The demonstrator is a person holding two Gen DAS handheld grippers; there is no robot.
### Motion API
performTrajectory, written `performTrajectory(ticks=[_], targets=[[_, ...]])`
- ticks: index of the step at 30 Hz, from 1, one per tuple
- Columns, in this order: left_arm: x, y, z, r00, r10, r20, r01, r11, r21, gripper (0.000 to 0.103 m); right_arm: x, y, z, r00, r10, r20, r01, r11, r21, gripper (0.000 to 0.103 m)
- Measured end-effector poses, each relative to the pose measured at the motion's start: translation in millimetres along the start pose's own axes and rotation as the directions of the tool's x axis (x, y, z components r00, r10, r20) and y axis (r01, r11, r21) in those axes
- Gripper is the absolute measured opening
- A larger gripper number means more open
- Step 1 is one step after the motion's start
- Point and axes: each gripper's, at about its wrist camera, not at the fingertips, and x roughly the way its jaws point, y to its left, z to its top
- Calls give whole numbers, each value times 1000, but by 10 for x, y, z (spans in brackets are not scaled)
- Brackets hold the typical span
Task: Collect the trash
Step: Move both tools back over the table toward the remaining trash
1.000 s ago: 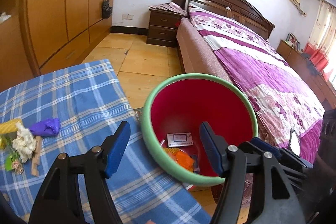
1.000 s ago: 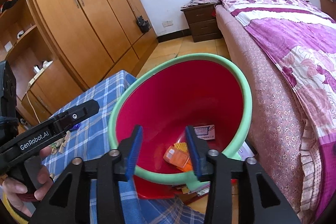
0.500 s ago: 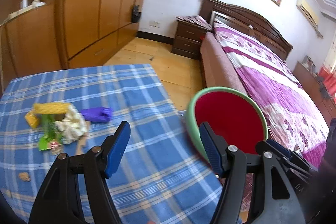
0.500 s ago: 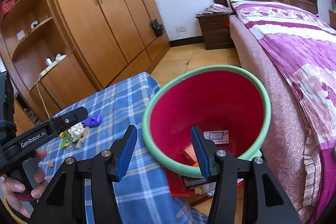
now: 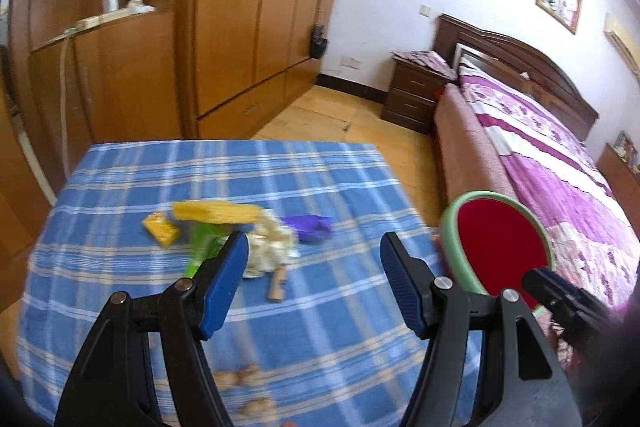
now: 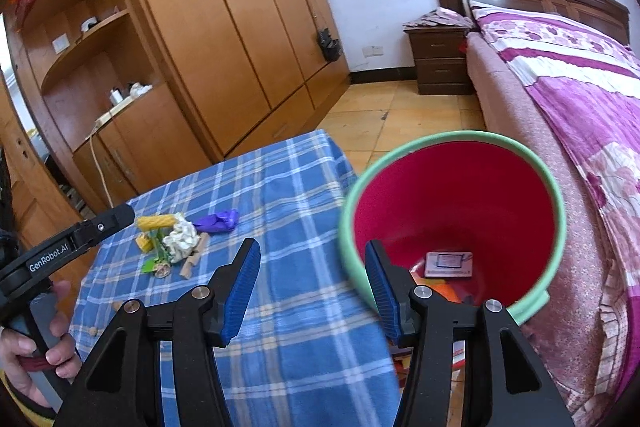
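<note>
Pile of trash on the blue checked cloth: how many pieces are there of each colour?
yellow pieces: 2
green wrapper: 1
white crumpled paper: 1
purple wad: 1
tan sticks: 2
Total: 7
Brown crumbs nearby not counted.

Both wrist cameras look forward and downward past their own jaws. The left faces the bench (image 5: 320,187); the right faces the bin (image 6: 452,195) beside it. Both views share bench, bin, wardrobe (image 5: 248,7) and bed (image 5: 560,155).

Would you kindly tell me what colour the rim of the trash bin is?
The rim is light green around a red bin, clearest in the right wrist view.
</note>
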Motion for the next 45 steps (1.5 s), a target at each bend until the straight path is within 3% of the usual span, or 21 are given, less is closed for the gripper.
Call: performTrajectory(ticks=[2, 13, 23, 33, 45], targets=[[-7, 131, 6, 1000, 26, -2, -27, 1000, -10, 68, 33, 81, 16, 1000, 11, -3, -11, 1000, -10, 67], [215, 872, 16, 986, 157, -47, -161, 982, -98, 68, 445, 550, 163, 996, 61, -59, -65, 996, -67, 67], [626, 1374, -72, 970, 209, -126, -229, 959, -170, 68, 1000, 814, 219, 989, 66, -131, -78, 993, -89, 67], [1096, 1551, -76, 962, 190, -195, -231, 949, -216, 68, 1613, 928, 233, 976, 45, -213, -72, 990, -120, 67], [1296, 1602, -109, 943, 267, -199, -302, 937, -174, 66, 2057, 1084, 220, 961, 59, -270, -107, 980, -167, 67]])
